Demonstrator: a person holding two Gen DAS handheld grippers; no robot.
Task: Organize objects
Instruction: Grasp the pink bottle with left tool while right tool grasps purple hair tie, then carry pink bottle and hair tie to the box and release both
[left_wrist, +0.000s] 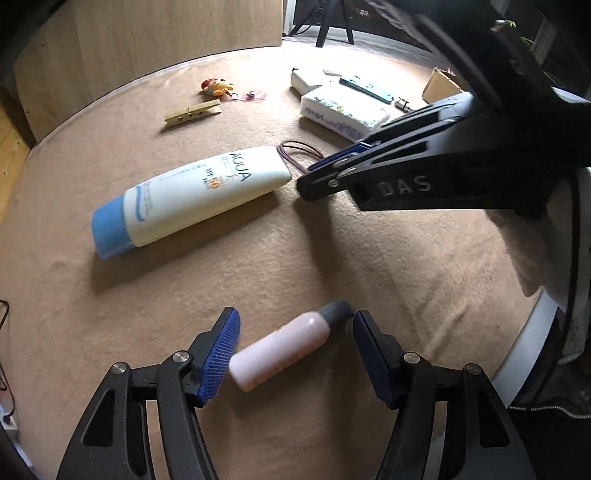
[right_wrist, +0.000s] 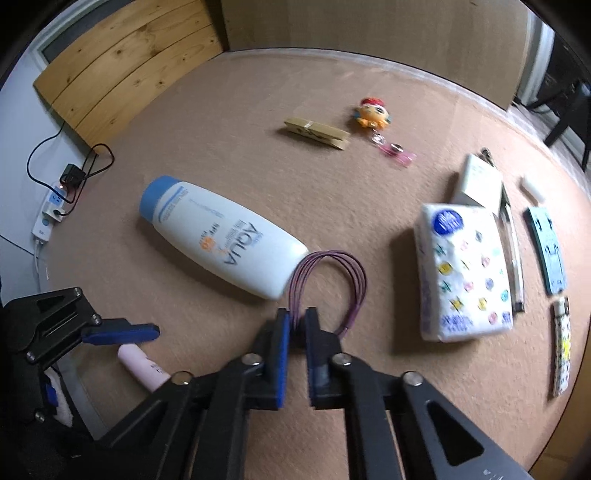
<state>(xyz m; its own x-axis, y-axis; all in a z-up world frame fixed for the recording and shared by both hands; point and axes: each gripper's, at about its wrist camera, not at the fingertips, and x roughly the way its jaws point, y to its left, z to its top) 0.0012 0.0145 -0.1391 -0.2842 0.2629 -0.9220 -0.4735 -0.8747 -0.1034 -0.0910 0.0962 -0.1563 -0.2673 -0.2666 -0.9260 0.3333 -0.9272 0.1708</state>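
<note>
The bench (right_wrist: 369, 81) is only partly sorted: a tissue pack (right_wrist: 463, 273) and small flat items sit grouped at one side, while the sunscreen bottle (right_wrist: 221, 236), clothespin (right_wrist: 317, 133) and toy keychain (right_wrist: 373, 112) lie scattered. The left gripper (left_wrist: 295, 354) stands open around the small pink bottle (left_wrist: 284, 350), not yet pressing it. The right gripper (right_wrist: 297, 325) is closed on the purple hair ties (right_wrist: 328, 280) beside the sunscreen bottle's base.
</note>
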